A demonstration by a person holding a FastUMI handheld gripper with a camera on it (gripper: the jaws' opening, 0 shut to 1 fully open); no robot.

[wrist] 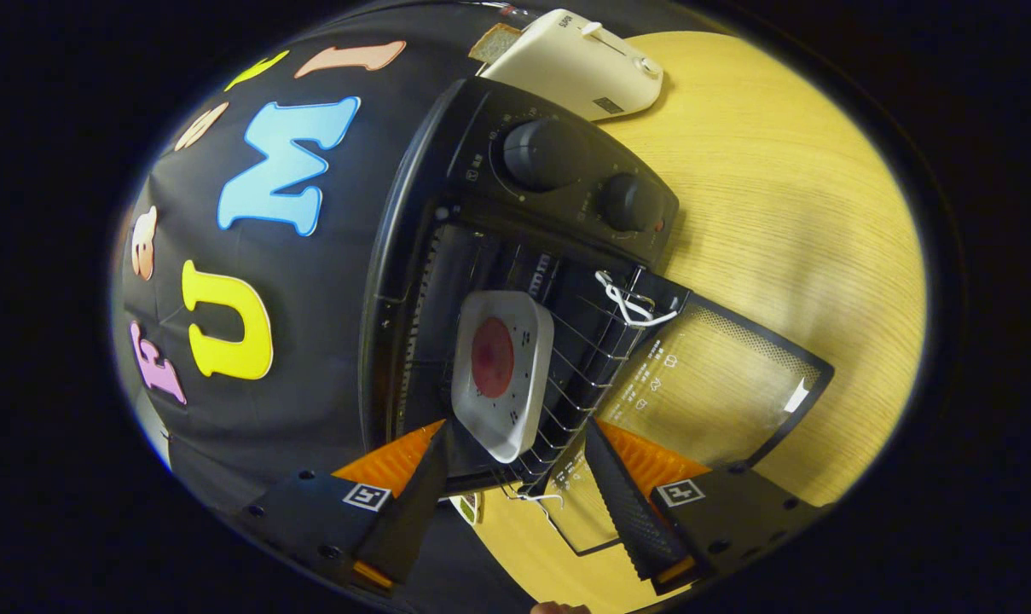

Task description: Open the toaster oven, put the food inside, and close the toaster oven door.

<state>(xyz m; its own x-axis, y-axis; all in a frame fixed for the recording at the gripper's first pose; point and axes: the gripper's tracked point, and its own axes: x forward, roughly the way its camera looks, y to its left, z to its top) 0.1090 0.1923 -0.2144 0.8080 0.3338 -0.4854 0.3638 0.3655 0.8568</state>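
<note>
Toaster oven, door open; plate w/ food on rack; gripper jaws spread, clear of plate; step 2 looks done, next: close door.

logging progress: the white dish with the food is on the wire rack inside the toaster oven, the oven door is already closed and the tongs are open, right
Not quite: in the gripper view the oven door is open, swung out over the table. The rest holds: the white dish with the food sits on the wire rack inside the toaster oven, and the tongs are open.
</note>
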